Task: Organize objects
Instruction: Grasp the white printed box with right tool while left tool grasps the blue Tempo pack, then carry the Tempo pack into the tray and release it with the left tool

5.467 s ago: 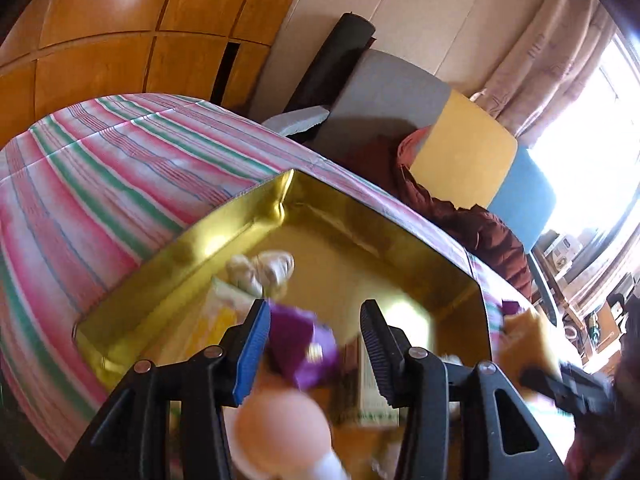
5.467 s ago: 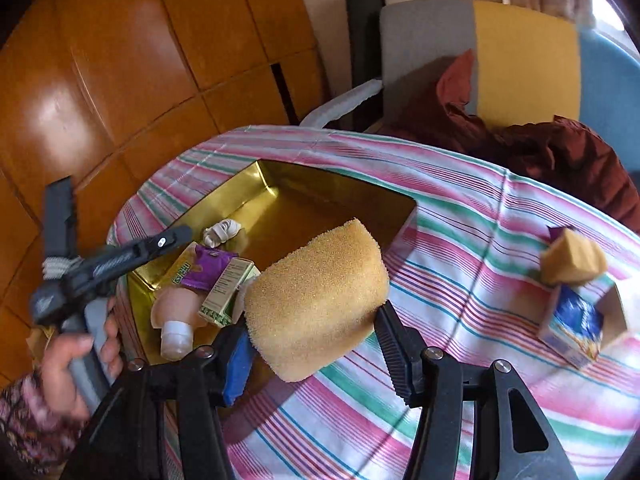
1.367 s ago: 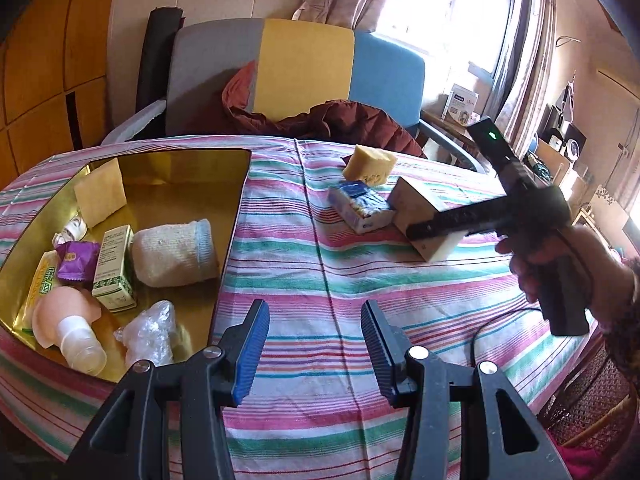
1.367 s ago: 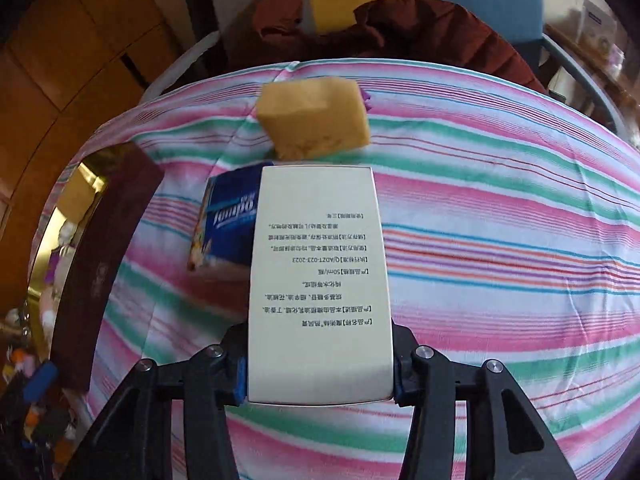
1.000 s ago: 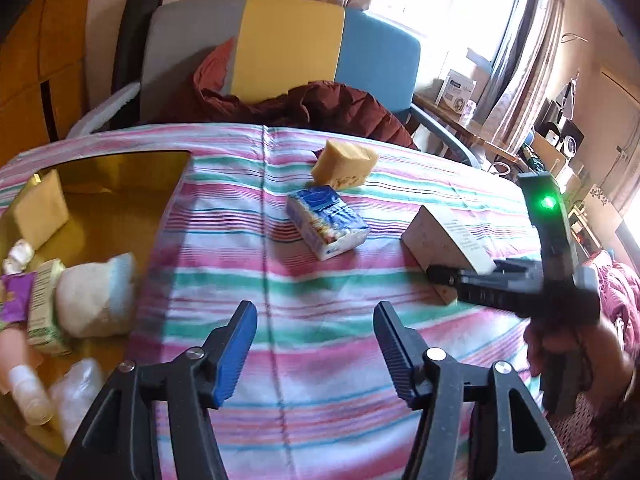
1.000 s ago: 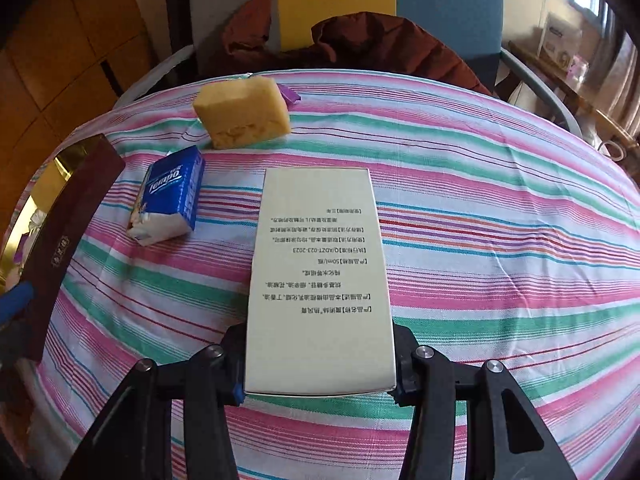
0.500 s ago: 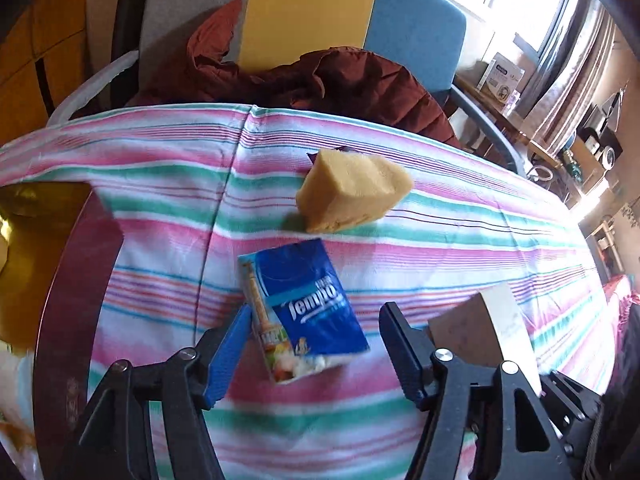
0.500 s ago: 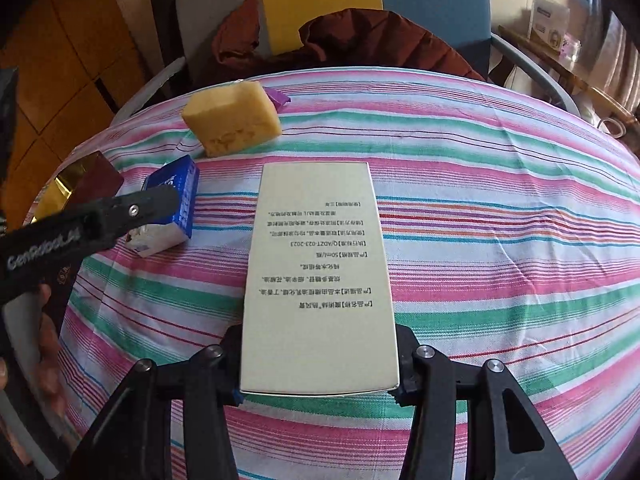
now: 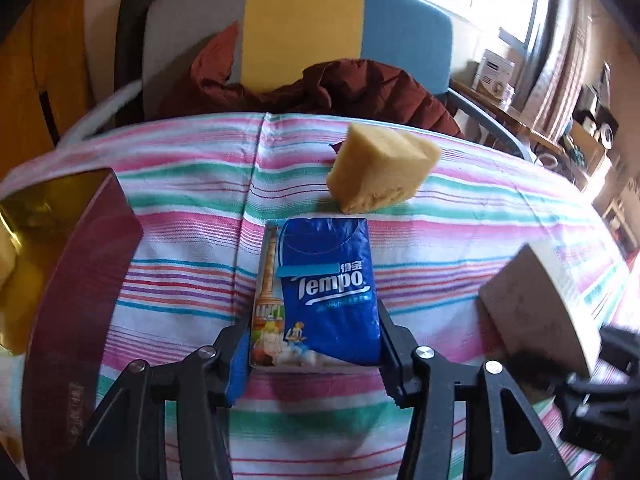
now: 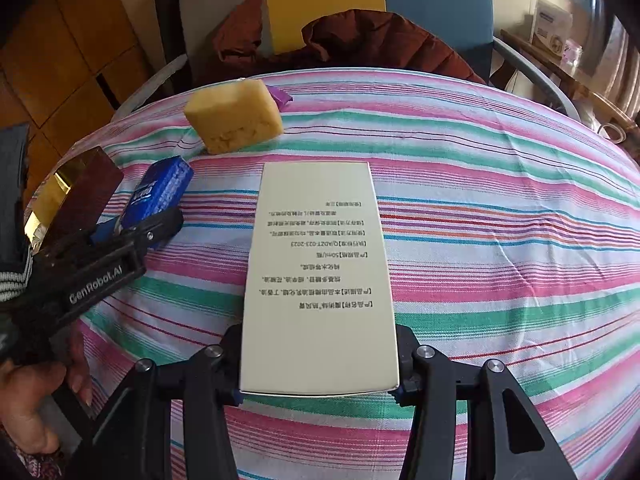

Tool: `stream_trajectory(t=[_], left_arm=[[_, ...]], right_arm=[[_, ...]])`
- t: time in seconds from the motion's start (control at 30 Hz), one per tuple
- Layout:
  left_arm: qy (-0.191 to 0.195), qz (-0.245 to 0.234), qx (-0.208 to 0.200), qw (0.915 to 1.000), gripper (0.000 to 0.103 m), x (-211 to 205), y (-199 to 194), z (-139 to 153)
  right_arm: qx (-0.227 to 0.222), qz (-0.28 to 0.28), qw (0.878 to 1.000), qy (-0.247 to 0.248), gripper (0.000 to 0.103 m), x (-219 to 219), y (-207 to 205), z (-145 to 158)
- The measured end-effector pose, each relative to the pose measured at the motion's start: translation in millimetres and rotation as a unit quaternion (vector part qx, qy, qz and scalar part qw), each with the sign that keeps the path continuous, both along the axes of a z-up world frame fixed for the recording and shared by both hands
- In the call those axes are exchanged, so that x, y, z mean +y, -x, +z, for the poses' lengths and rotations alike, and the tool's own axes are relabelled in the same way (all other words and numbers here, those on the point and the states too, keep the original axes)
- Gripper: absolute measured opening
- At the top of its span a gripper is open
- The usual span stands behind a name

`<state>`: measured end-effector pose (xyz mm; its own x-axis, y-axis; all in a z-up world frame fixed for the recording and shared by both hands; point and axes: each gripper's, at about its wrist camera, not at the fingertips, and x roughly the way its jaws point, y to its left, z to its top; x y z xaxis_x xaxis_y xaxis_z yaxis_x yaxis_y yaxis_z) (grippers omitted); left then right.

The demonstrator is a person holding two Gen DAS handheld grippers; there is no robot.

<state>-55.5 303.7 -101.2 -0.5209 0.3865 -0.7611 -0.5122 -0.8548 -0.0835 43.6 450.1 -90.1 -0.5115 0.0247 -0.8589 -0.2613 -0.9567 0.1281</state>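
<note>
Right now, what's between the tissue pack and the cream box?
Nothing: in the right wrist view only bare striped tablecloth separates the tissue pack, sitting between the left gripper fingers, from the cream box.

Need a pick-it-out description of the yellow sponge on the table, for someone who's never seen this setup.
Start at the striped tablecloth and go to its far side, in front of the chair draped with a dark red jacket. The yellow sponge sits there, just beyond the blue tissue pack between the left gripper fingers. It is the only porous, rounded yellow block; its neighbours are printed packs and boxes.
</note>
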Motion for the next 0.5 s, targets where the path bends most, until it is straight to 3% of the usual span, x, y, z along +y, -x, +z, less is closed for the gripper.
stream_trajectory(t=[0.13,0.5], left_arm=[[-0.027,0.005,-0.012,0.9996,0.053,-13.9,-3.8,-1.1],[-0.044,-0.005,-0.006,0.9990,0.052,-30.4,-28.1,-1.1]], right_arm=[[0.001,0.002,1.000,-0.009,0.051,-3.1,0.2,-0.7],[0.009,0.002,1.000,-0.025,0.051,-8.3,-2.0,-2.5]])
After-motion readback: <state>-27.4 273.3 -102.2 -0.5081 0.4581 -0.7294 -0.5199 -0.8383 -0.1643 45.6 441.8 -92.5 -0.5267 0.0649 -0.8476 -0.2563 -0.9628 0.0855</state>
